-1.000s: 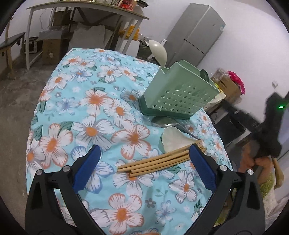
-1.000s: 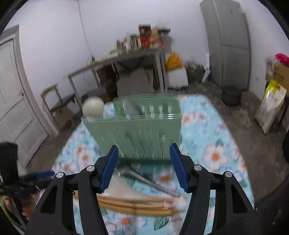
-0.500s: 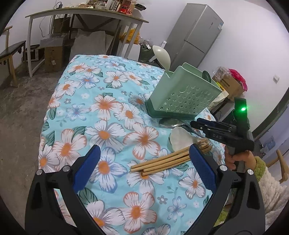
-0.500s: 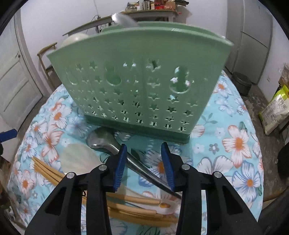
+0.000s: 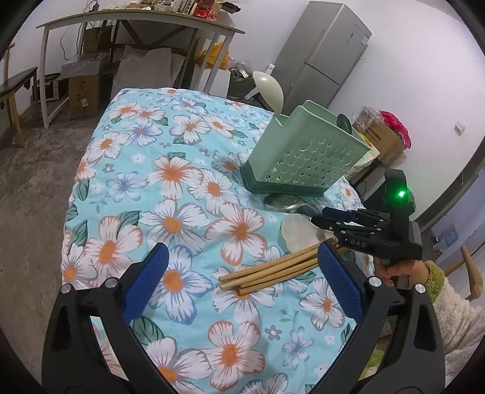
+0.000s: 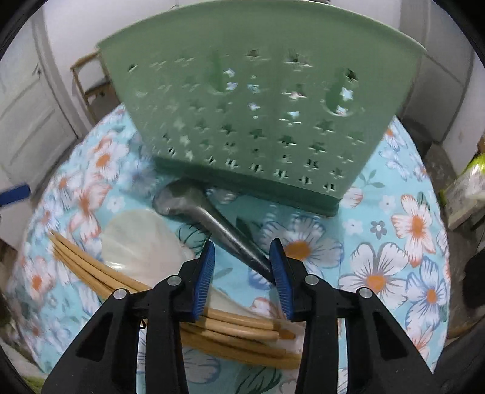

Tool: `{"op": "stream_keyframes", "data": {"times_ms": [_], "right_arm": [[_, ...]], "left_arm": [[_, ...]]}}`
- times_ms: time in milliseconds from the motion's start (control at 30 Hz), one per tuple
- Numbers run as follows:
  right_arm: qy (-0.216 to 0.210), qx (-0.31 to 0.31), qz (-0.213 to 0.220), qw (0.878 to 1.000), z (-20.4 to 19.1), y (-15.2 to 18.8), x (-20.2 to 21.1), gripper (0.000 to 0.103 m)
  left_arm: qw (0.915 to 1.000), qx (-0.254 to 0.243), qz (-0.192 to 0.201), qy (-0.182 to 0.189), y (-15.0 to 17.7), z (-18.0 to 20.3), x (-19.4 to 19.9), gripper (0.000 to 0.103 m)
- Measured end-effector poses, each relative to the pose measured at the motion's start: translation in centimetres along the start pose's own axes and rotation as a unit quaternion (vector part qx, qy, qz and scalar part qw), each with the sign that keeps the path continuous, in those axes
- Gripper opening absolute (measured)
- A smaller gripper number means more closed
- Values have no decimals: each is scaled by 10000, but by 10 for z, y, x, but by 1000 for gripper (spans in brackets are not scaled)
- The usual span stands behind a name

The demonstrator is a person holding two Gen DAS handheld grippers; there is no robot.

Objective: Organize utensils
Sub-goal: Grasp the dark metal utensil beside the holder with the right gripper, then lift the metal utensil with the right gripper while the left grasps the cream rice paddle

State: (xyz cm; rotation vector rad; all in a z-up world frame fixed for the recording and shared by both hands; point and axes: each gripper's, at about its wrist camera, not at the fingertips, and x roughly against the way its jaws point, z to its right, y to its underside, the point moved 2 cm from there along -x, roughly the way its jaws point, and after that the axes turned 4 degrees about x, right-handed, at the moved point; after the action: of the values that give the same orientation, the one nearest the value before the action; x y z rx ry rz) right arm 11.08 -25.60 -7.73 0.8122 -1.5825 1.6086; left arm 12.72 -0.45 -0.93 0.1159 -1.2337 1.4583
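Note:
A green perforated utensil holder [image 5: 303, 157] [image 6: 260, 115] stands on the flowered tablecloth, with a white spoon [image 5: 269, 89] upright in it. In front of it lie a metal spoon [image 6: 206, 215] [image 5: 285, 204], a white spoon [image 6: 139, 239] [image 5: 298, 235] and several wooden chopsticks [image 5: 272, 271] [image 6: 230, 327]. My right gripper [image 6: 242, 269] [image 5: 330, 216] is open and low over the metal spoon's handle, one finger on each side. My left gripper [image 5: 242, 288] is wide open and empty above the cloth, near the chopstick ends.
The table [image 5: 169, 188] drops off at its left and right edges. A grey fridge [image 5: 321, 54], a long table [image 5: 136, 18] with boxes under it and a bench [image 5: 15, 88] stand beyond. A white door [image 6: 27, 115] is at the left.
My right gripper has come down and forward close to the holder, narrowed its opening, and now straddles the metal spoon's handle. My left gripper has risen slightly and stayed open.

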Motion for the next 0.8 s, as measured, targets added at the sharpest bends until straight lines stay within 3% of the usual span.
{"op": "stream_keyframes", "data": {"times_ms": [133,367,533,633,667,800], "right_arm": [[92,276,24,9996,-8,-6,-1,38],[586,1586,181,9854,-49,-25,-7,37],[830,2486,215,9648,-77,-32,-19,26],[1081,2792,358,9534,-89,-29,-22,14],[1153,2823,434,9514,-90,-28,-21,7],[1200,2627,780,9542,-88,-23,-2,5]], "left_arm": [[10000,88,-12,-34,4,-4,1,95],[9998,168,-14,-116,4,-10,4,95],[9998,168,4,-107,1,-8,6,95],[9996,218,-56,-148,3,-7,4,95],[9996,230,-79,-159,5,-7,3,95],[9994,267,-123,-184,10,-5,0,95]]}}
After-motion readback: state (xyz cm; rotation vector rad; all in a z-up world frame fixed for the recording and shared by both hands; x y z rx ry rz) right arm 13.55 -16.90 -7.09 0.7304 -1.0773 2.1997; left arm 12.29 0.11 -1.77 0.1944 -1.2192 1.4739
